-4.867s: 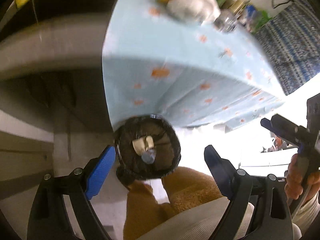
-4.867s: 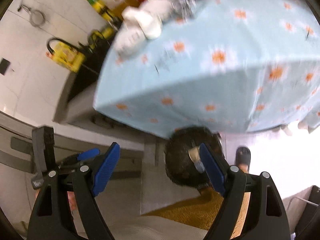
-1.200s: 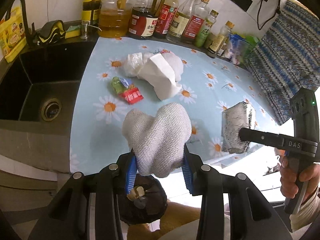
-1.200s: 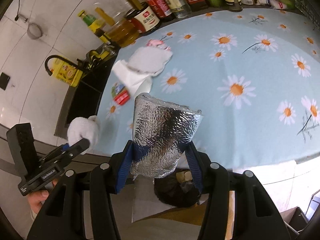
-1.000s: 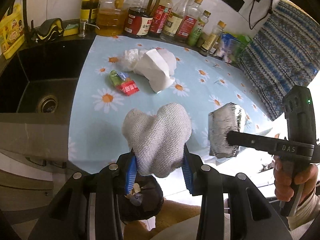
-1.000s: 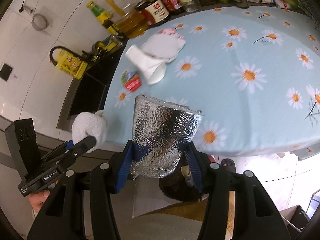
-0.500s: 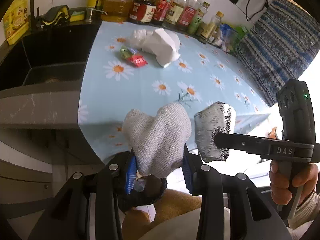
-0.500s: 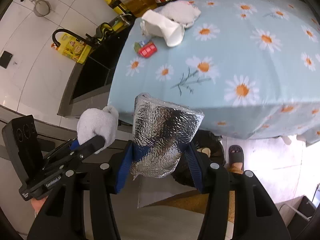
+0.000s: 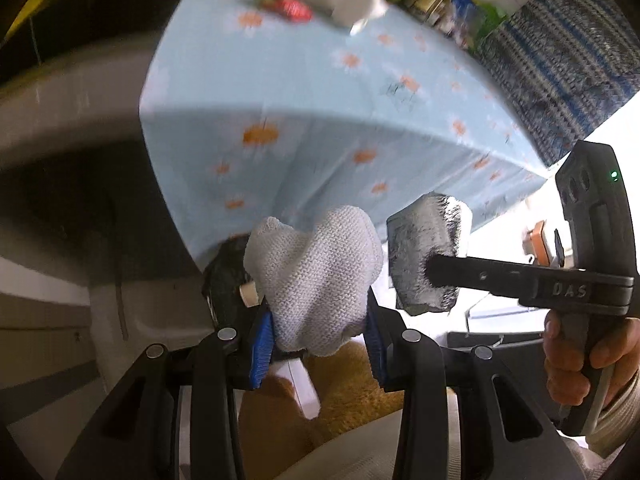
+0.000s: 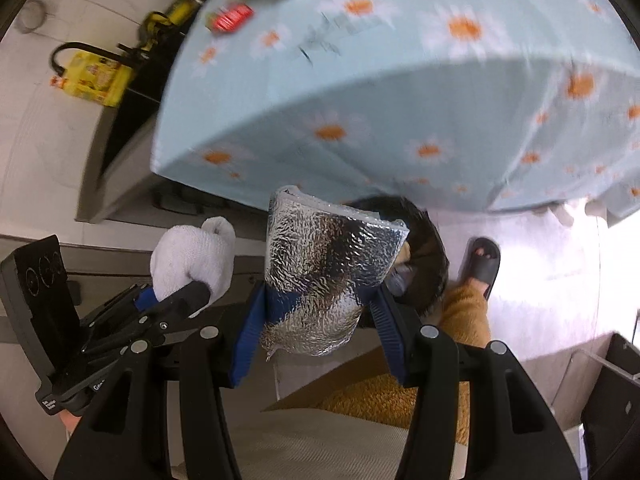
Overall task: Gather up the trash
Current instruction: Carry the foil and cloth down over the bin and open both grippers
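Left gripper [image 9: 316, 336] clamps the white cloth wad [image 9: 316, 280], right gripper [image 10: 316, 332] clamps the foil pouch [image 10: 324, 276], both above the black bin [image 10: 424, 256].

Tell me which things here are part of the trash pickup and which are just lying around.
Part of the job:
- white knitted cloth, held in left gripper
- silver foil pouch, held in right gripper
- black-lined trash bin under the table edge
- red wrapper on the table

Just lying around:
- daisy tablecloth
- yellow package
- black slipper

Daisy tablecloth [image 10: 400, 92] over counter edge; black slipper [image 10: 482, 262] on floor; yellow package [image 10: 94, 76] by sink.
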{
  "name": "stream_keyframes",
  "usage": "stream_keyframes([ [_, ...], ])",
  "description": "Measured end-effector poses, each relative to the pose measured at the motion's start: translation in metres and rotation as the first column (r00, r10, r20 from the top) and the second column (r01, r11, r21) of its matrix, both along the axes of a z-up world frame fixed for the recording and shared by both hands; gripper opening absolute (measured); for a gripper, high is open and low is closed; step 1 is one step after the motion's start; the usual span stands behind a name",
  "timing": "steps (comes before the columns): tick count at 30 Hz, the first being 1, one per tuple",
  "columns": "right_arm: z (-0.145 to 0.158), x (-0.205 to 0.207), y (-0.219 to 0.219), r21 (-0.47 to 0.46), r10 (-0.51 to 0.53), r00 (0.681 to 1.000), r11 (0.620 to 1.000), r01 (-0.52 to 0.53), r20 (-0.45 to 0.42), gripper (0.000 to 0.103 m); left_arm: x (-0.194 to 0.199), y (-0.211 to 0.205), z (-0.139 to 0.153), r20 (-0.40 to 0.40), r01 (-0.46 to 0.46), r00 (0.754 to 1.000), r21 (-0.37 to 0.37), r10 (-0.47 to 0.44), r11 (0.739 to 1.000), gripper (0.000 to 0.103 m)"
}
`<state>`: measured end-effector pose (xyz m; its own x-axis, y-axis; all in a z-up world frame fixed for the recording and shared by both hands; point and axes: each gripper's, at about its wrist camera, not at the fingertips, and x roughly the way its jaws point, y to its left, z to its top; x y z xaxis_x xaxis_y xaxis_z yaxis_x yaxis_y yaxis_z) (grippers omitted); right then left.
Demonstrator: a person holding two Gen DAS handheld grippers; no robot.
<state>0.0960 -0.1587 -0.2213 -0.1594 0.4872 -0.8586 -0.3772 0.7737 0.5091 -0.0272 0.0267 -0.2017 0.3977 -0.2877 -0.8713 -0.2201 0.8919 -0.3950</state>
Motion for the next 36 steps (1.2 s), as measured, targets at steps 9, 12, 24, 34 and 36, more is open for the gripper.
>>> stream_keyframes([
  [9,-0.057,-0.012,-0.002,-0.107,-0.029,0.996,0.994,0.020,-0.086,0.053,0.000,0.005,-0.066,-0.123,0.001,0.992,-0.071,-0.010,0.997,0.037],
  [12,-0.073,-0.011,0.001,-0.121,-0.037,0.993,0.992,0.023,-0.112,0.053,0.004,0.008,-0.085,-0.154,-0.009,0.988,-0.086,-0.004,0.996,0.037],
  [24,-0.141,0.003,0.010,-0.178,-0.072,0.985,0.983,0.043,-0.160,0.053,0.023,0.001,-0.154,-0.266,-0.012,0.964,-0.133,-0.024,0.991,0.037],
  [34,-0.199,0.007,0.016,-0.209,-0.111,0.962,0.976,0.059,-0.249,0.053,0.030,0.001,-0.201,-0.323,-0.035,0.946,-0.163,-0.020,0.986,0.037],
  [36,-0.211,0.008,0.019,-0.224,-0.108,0.960,0.973,0.049,-0.258,0.054,0.032,0.004,-0.208,-0.335,-0.054,0.942,-0.160,-0.003,0.986,0.037],
])
